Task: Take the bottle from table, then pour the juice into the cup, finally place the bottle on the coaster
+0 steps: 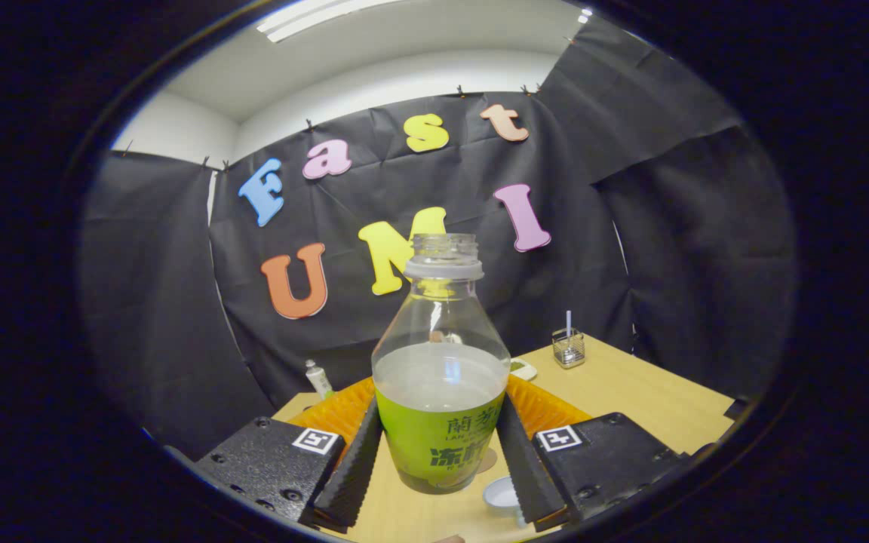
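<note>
Fingers first: both press against the sides of the bottle [440, 377], so my gripper [440, 460] is closed on it around the green label, jaws only as wide as the bottle's body. It sits upright and uncapped, pale juice filling it to just above the label. Its base appears to hang above the table [631, 392], so I judge the pick-up done. Pouring is still ahead, and so is setting it down. Just below, beside my right finger, is a small white cup [501, 494]. A round brownish disc [487, 460] peeks out behind the bottle, perhaps the coaster; I cannot tell. Count: one bottle, one cup, one orange tray [548, 403], one wire holder [568, 347], one small tube [319, 378].
</note>
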Tool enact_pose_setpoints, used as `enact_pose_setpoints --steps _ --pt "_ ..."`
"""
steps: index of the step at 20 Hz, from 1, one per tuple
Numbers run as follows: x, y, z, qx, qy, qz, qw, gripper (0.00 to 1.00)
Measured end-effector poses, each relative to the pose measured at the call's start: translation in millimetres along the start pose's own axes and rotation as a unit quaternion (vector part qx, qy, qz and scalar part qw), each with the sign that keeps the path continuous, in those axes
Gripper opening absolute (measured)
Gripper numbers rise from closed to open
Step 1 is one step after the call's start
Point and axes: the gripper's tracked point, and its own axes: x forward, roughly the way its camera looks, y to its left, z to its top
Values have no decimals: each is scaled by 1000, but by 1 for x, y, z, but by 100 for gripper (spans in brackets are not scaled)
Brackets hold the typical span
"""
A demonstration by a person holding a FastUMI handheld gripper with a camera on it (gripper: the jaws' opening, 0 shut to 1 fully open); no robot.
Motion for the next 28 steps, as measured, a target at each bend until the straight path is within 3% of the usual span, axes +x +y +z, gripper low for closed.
enact_pose_setpoints --steps 7,16,28 --pt "54 13 -14 -68 12 -42 997 81" --pt "146 11 -72 -90 33 -75 993 82" --pt "206 -10 -141 -52 39 -102 993 83"
